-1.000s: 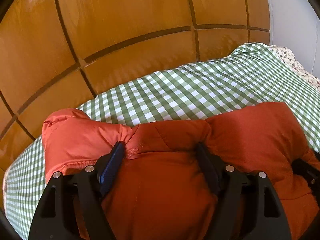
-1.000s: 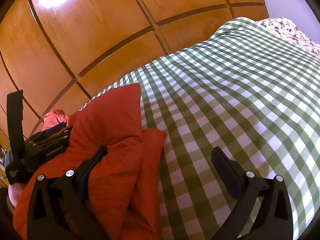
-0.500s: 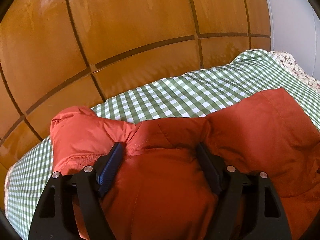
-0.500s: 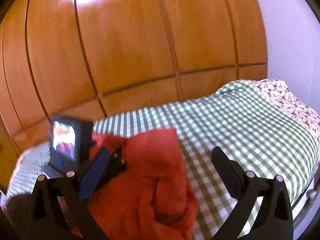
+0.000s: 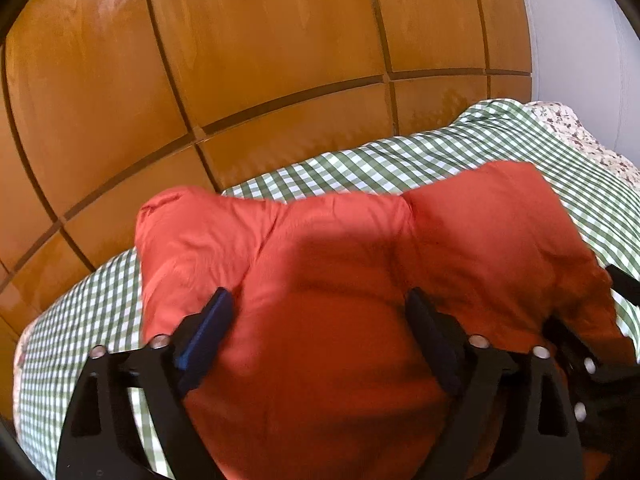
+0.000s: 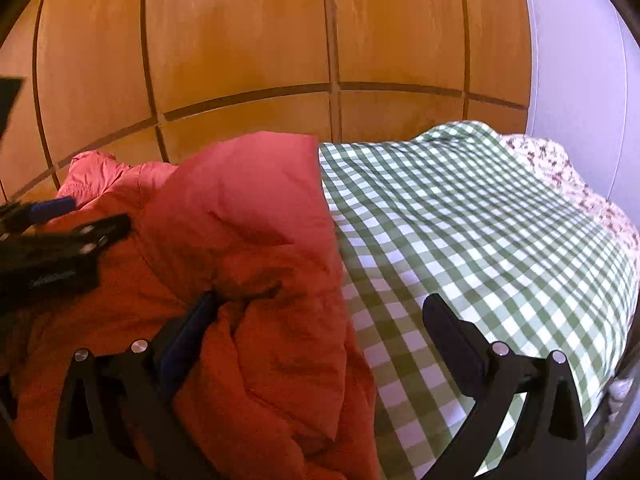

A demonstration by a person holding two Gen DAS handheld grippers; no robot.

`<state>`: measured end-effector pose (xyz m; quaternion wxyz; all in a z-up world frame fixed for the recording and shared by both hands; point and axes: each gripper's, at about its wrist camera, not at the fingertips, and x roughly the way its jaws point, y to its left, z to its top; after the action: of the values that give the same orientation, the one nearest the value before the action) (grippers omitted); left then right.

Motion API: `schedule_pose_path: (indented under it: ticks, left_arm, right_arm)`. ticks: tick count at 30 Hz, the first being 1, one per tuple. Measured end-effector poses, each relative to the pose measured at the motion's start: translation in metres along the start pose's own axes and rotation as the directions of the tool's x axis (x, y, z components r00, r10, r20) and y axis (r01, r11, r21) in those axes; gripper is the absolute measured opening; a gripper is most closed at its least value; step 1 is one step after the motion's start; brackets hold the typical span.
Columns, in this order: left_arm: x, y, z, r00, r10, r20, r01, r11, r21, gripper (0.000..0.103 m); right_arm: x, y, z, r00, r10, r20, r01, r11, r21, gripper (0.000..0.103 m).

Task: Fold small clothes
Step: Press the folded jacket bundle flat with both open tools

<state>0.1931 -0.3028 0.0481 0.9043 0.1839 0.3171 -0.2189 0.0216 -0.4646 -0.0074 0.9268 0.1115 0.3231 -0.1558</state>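
Note:
An orange-red garment (image 5: 320, 280) lies bunched on the green checked bed cover (image 5: 400, 160). My left gripper (image 5: 320, 308) is open, its jaws wide apart with the cloth bulging up between them. In the right wrist view the garment (image 6: 240, 240) lies at the left. My right gripper (image 6: 320, 312) is open: its left finger rests against a fold of the garment and its right finger is over bare cover. The left gripper (image 6: 60, 220) shows at the left edge there.
Wooden panelled wardrobe doors (image 5: 260, 60) stand right behind the bed. A floral sheet (image 6: 560, 168) shows at the far right corner beside a white wall (image 6: 580, 60). The checked cover (image 6: 480, 240) stretches out to the right of the garment.
Both grippers have risen and tilted, and the garment has lifted with the left one. The right gripper swung from low over the cover to a higher view of the whole bed.

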Motion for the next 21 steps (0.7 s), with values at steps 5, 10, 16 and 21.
schedule_pose_path:
  ticks: [5,10,16,21]
  left_arm:
    - [-0.012,0.000,-0.013,0.999,0.014,0.029,-0.013,1.000,-0.020,0.092]
    - [-0.010,0.001,-0.013,1.000,0.008,0.026,-0.007,0.999,-0.039,0.093]
    - [-0.007,0.009,-0.012,0.999,-0.027,0.022,0.029,0.996,-0.085,0.093]
    - [0.002,0.007,-0.008,0.998,-0.067,0.011,0.068,0.991,-0.112,0.096]
  right_arm:
    - [-0.042,0.002,0.038,0.998,0.009,0.068,-0.015,0.995,0.095,0.101]
    - [-0.032,0.030,0.079,0.994,-0.042,0.096,0.044,0.999,-0.017,0.101]
    - [0.049,0.029,0.081,0.993,-0.101,-0.068,0.098,0.994,-0.048,0.101]
    - [0.072,0.012,0.065,0.993,-0.081,-0.085,0.079,0.997,-0.021,0.101]
